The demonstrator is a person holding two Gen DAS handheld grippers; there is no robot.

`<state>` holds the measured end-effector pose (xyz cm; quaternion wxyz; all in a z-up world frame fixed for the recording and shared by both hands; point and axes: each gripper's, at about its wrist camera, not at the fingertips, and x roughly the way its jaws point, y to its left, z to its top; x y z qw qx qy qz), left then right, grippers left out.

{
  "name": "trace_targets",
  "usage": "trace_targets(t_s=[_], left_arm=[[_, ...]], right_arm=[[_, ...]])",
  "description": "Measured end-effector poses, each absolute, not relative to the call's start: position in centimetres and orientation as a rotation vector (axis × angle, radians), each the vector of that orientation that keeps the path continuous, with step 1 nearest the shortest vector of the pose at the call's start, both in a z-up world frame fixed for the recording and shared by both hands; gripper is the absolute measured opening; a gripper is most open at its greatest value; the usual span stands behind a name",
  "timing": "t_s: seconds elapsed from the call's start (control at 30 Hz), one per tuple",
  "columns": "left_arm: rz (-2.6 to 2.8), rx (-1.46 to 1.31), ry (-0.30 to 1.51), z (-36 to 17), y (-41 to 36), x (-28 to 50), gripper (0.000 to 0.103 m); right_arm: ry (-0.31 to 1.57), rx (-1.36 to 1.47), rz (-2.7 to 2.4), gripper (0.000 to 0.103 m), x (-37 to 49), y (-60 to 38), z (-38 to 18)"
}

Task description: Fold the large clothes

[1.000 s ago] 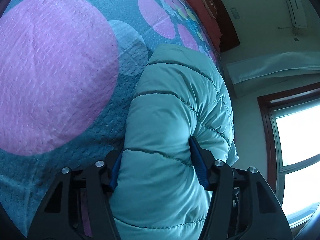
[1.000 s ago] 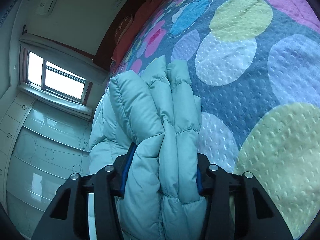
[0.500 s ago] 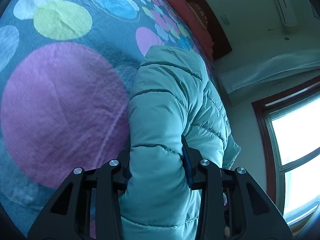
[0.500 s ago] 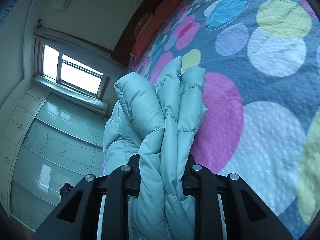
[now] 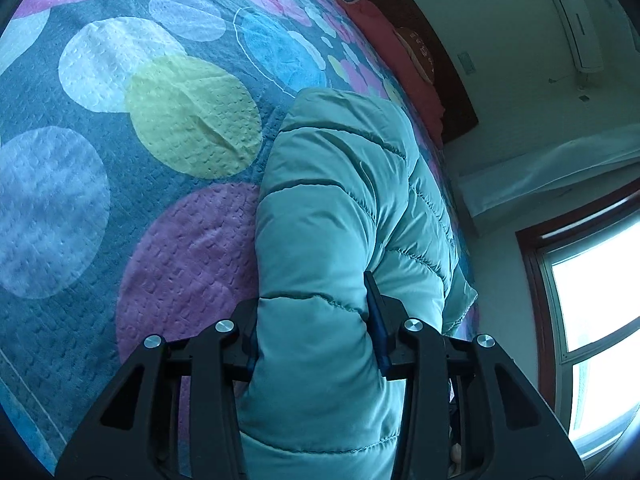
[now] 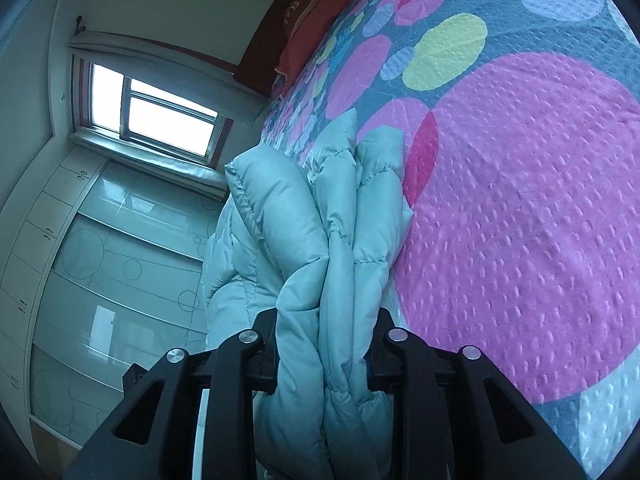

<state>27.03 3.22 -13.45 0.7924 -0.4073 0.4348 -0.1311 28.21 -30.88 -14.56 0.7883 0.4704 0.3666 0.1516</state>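
Observation:
A light teal quilted puffer jacket (image 5: 336, 216) lies bunched on a bedspread with coloured circles (image 5: 120, 160). My left gripper (image 5: 316, 332) is shut on a thick fold of the jacket, which fills the space between its black fingers and stretches forward. In the right wrist view my right gripper (image 6: 324, 344) is shut on several stacked layers of the same jacket (image 6: 336, 220), held up off the bedspread (image 6: 520, 200). The blue pads are mostly hidden by fabric.
A red pillow (image 5: 384, 36) lies against the dark headboard at the far end of the bed. A window (image 6: 152, 116) and glossy wardrobe doors (image 6: 100, 280) stand beside the bed. An air conditioner (image 5: 572, 16) hangs on the wall.
Both grippers have closed tighter on the jacket and lifted it, carrying it along the bed; the bedspread circles have slid past beneath and more of the room shows.

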Motion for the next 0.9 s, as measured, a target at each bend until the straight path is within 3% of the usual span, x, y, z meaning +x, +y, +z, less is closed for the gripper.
trace_targets(t_s=[0.07,0.13,0.2,0.27,0.5,0.57,0.63,0.7,0.9], left_arm=[[-0.289,-0.882,0.945,-13.3,3.8,27.1,0.047],[-0.285,-0.899,0.951,-13.1,4.7,26.9,0.052],[-0.281,-0.929,0.943,-12.7,5.4,26.9,0.057],[-0.270,-0.954,0.925,-12.4,6.2,27.4,0.061],[-0.225,-0.949,0.966,-12.9,5.8,31.1,0.061],[-0.211,-0.926,0.986,-13.3,5.2,32.0,0.056],[-0.204,-0.902,1.004,-13.7,4.8,32.8,0.054],[-0.198,-0.879,1.012,-13.9,4.4,33.6,0.054],[-0.200,-0.833,1.019,-14.1,3.9,34.3,0.054]], right_arm=[[0.814,0.981,0.318,0.042,27.9,-31.3,-14.2],[0.810,0.958,0.306,0.060,27.6,-32.0,-13.7],[0.783,0.961,0.295,0.064,27.4,-33.1,-13.3],[0.777,0.982,0.299,0.065,28.0,-33.9,-13.2],[0.780,1.089,0.316,0.065,31.9,-34.8,-14.2],[0.793,1.116,0.312,0.060,32.7,-34.8,-14.9],[0.812,1.129,0.295,0.039,33.5,-34.9,-15.7],[0.818,1.162,0.295,0.031,33.4,-35.2,-16.7],[0.825,1.145,0.281,0.029,33.6,-35.1,-17.0]])
